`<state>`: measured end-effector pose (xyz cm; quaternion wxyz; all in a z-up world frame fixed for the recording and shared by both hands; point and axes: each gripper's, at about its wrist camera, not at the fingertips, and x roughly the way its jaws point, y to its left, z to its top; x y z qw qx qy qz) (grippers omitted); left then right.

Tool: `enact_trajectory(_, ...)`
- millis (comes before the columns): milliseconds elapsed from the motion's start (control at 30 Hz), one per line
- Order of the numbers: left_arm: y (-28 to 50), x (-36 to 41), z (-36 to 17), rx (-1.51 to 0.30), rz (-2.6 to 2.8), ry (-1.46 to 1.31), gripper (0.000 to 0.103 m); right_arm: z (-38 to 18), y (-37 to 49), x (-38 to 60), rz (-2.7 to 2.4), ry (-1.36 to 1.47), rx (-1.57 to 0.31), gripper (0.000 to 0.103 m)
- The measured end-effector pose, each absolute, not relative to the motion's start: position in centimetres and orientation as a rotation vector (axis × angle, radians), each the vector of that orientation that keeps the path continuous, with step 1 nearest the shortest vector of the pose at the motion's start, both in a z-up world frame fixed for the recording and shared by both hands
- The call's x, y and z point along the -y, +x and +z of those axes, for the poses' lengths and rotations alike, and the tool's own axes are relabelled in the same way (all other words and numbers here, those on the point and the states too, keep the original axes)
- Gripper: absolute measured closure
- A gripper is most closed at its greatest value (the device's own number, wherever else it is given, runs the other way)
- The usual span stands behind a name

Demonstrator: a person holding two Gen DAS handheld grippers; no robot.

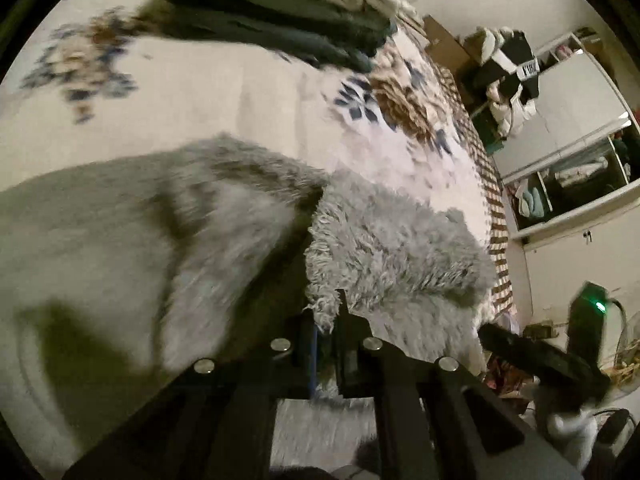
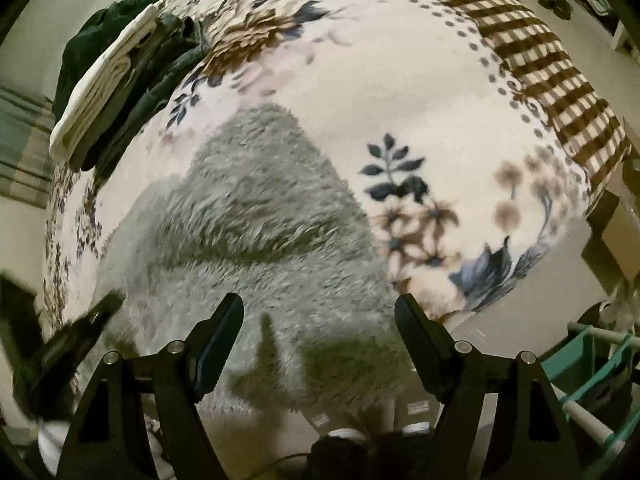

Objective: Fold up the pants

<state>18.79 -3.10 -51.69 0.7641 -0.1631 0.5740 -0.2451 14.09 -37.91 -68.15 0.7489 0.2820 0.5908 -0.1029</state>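
Fluffy grey pants point(image 2: 256, 224) lie on a flowered blanket point(image 2: 400, 92) on the bed. In the left wrist view my left gripper point(image 1: 326, 320) is shut on an edge of the grey pants point(image 1: 384, 248) and holds that part lifted and folded over the rest. My right gripper point(image 2: 318, 316) is open and empty, hovering over the near end of the pants at the bed's edge. The other gripper point(image 2: 80, 332) shows blurred at the left of the right wrist view, and the right gripper point(image 1: 540, 356) shows at the right of the left wrist view.
A stack of folded dark and white clothes point(image 2: 112, 76) sits at the far corner of the bed, also in the left wrist view point(image 1: 280, 20). A wardrobe with open shelves point(image 1: 568, 168) and a cluttered chair point(image 1: 504, 76) stand beyond the bed. A green rack point(image 2: 592, 368) stands at right.
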Motion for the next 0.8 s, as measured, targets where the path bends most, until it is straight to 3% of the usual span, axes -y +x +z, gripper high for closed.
enact_trajectory(167,15.6,-1.5,-51.8,-1.337,-0.428,-0.387,0.098,-68.3,14.2,38.0,-0.197,0.63,-1.31,0.023)
enact_trajectory(267,15.6,-1.9,-51.6,-1.371,-0.414,-0.425,0.092,-67.8,14.6,38.1,-0.173,0.628,-1.319,0.023)
enact_trajectory(367,16.5,-1.1,-50.0,-1.328,-0.411,-0.459,0.054,-67.3,15.1,38.3,-0.16,0.618,-1.317,0.023)
enact_trajectory(400,17.2,-0.5,-48.9,-1.278,-0.432,-0.479,0.033,-67.2,15.3,38.4,-0.159,0.616,-1.316,0.023)
enact_trajectory(433,17.7,0.0,-48.6,-1.254,-0.444,-0.48,0.031,-67.1,15.5,38.5,-0.159,0.613,-1.315,0.023)
enact_trajectory(567,21.9,3.9,-48.9,-1.218,-0.47,-0.43,0.031,-67.4,16.5,38.8,-0.163,0.605,-1.317,0.023)
enact_trajectory(700,25.6,8.9,-52.6,-1.278,-0.507,-0.27,0.034,-68.0,17.6,38.8,-0.171,0.607,-1.321,0.023)
enact_trajectory(733,25.9,9.5,-53.2,-1.281,-0.522,-0.248,0.064,-68.1,17.9,38.8,-0.172,0.604,-1.321,0.023)
enact_trajectory(767,26.0,9.8,-53.6,-1.276,-0.549,-0.235,0.087,-68.2,18.2,38.8,-0.178,0.599,-1.32,0.023)
enact_trajectory(800,25.9,9.6,-53.6,-1.27,-0.565,-0.224,0.096,-68.2,18.3,38.8,-0.179,0.599,-1.318,0.023)
